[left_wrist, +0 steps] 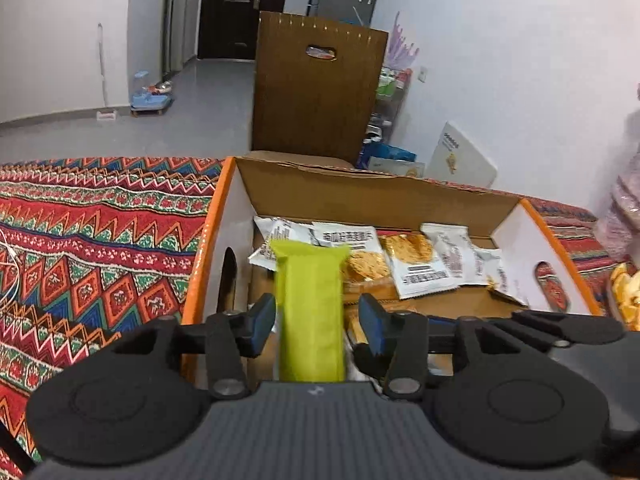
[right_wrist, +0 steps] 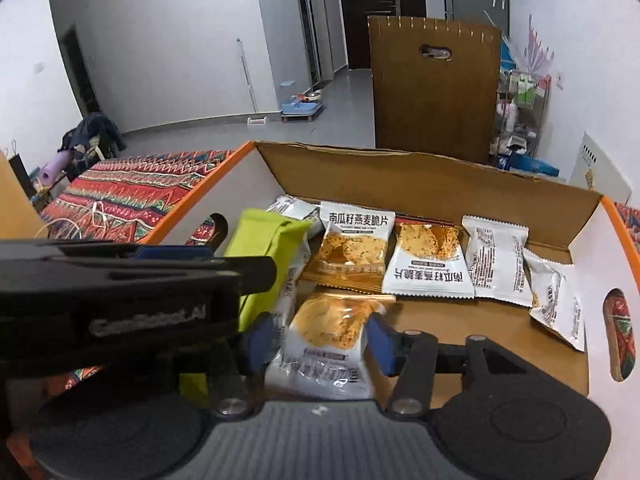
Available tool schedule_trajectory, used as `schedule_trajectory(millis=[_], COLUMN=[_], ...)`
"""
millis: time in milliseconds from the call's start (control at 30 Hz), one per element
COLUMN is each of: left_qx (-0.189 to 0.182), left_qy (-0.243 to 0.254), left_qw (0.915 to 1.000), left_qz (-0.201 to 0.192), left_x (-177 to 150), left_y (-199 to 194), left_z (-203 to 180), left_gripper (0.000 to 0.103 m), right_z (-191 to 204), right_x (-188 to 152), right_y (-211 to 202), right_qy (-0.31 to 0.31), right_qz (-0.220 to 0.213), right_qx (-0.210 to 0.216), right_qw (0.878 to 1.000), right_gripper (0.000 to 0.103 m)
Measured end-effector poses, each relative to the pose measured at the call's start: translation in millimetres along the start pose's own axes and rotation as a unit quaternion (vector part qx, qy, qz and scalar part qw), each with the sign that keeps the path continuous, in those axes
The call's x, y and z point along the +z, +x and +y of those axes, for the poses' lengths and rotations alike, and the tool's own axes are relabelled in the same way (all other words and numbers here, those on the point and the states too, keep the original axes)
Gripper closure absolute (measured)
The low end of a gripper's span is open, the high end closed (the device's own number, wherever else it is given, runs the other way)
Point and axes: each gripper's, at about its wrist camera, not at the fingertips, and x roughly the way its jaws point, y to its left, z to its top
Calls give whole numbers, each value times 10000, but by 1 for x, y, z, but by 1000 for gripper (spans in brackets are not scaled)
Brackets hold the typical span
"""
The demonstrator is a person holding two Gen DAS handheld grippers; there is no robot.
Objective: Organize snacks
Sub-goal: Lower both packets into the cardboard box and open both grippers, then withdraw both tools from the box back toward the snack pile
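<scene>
Left hand-held gripper [left_wrist: 316,322] of mine hangs open around the green snack bar [left_wrist: 310,304] — pads not touching it; right hand-held gripper [right_wrist: 316,340] closes on an oat-crisp packet [right_wrist: 324,344] (both over the cardboard box [right_wrist: 432,172], on the desk).

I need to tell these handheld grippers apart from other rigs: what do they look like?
Both look alike. The left gripper and right gripper have matte black linkage arms with silver pivot screws, blue finger pads, round black discs either side, and a grey ribbed centre plate. White lettering marks the left one's side; no cables or sleeves show.
</scene>
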Motion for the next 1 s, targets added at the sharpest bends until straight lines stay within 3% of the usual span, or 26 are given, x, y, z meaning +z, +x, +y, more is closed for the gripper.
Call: schedule_trajectory(millis=[200,333,533,733,1000], left_qx=[94,88,-56,-208,-14], left_qy=[57,183,556,761,1097], left_qw=[9998,9987,9940,9872,9762], left_qz=[-184,-474,-942,-1389,-1872], left_x=[5,-4,-36,-91,-187], left_y=[-52,-104,-198,-283,-355], left_z=[1,-7,-24,-34,-49], left_gripper=[50,29,20,12,9], right_z=[0,-6,-2,2,24], right_x=[4,1,-21,-72,-173], right_y=[-45,-102,-194,-285,-371], right_qy=[-38,-93,-291,-315,-573], right_qz=[-190,-504,-914,-1430,-2045], right_qx=[-145,-231,-323,-207,-168], right_qw=[9997,9984,9949,9890,9770], right_gripper=[48,38,28,18,8])
